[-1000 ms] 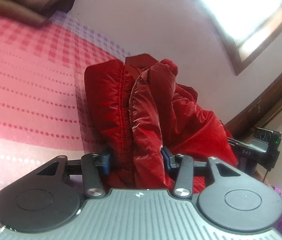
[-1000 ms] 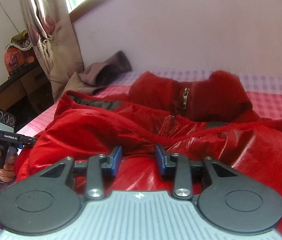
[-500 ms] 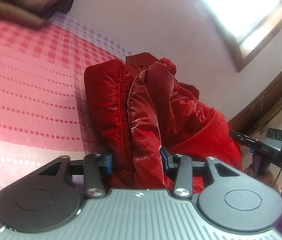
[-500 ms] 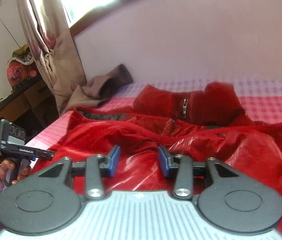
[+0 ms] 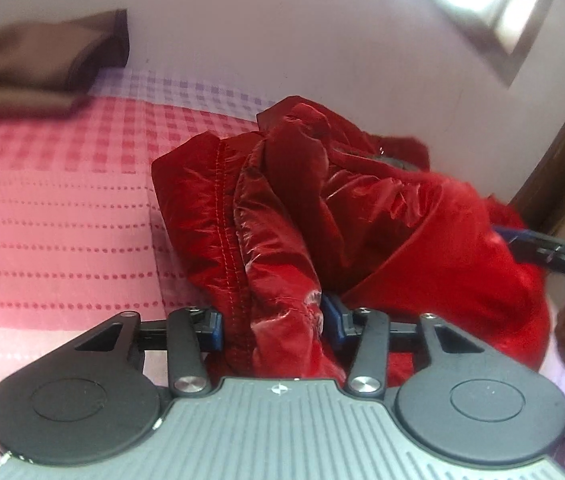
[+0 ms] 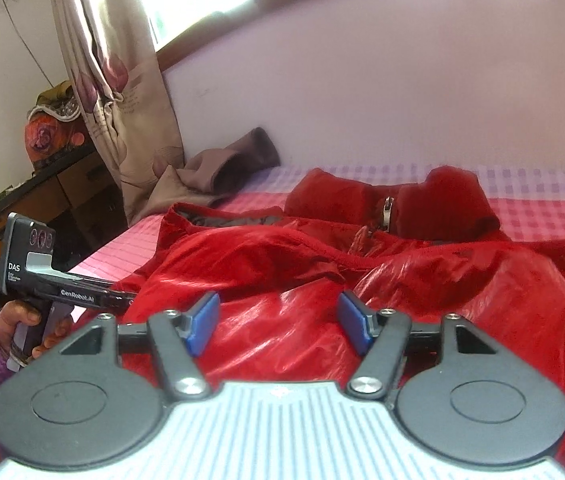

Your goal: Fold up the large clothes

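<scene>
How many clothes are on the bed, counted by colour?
Red: 1, the red jacket, spread across the bed
Brown: 1, the brown garment, bunched up near the wall
Total: 2

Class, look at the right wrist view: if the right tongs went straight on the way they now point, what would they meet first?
Probably the red jacket: its shiny fabric lies directly ahead of the right tongs, whose jaws are opening with nothing pinched between them. Depth is unclear.
</scene>
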`<state>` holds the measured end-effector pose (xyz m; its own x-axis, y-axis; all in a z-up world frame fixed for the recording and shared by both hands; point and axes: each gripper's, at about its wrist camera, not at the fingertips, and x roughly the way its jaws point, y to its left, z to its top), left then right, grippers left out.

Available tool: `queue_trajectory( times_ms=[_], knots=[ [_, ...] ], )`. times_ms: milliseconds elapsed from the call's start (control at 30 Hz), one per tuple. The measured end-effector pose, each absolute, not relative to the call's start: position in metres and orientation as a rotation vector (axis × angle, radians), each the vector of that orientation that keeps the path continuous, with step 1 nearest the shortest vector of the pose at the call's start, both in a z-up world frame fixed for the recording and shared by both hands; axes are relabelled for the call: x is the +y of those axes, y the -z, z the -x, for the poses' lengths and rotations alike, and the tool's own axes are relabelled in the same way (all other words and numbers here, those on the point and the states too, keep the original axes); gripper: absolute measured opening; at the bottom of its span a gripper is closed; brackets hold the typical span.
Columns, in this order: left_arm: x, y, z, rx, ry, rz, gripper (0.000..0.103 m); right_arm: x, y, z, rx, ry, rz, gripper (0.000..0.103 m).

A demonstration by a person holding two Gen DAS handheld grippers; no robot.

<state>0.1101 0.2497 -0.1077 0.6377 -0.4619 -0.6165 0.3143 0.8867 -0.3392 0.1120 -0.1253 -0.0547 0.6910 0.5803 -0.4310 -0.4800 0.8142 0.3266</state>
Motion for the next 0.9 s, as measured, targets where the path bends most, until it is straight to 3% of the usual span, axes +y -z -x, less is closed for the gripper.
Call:
queue_trajectory(
  times_ms=[467, 600, 733, 900],
  knots=[
    [0.234, 0.100, -0.107, 0.771, 0.376, 0.090, 0.048, -0.129, 0.052, -0.097, 0.531, -0.600, -0.194, 0.066],
    [0.232, 0.099, -0.106, 0.759, 0.377, 0.070, 0.042, -0.128, 0.048, -0.088, 0.487, -0.597, -0.161, 0.065],
    [0.244, 0.102, -0.106, 0.755, 0.418, 0.146, 0.033, -0.122, 0.046, -0.084, 0.474, -0.602, -0.121, 0.044],
    [0.267, 0.113, -0.106, 0.722, 0.493, 0.263, 0.031, -0.121, 0.046, -0.089, 0.482, -0.614, -0.131, 0.043]
  ],
)
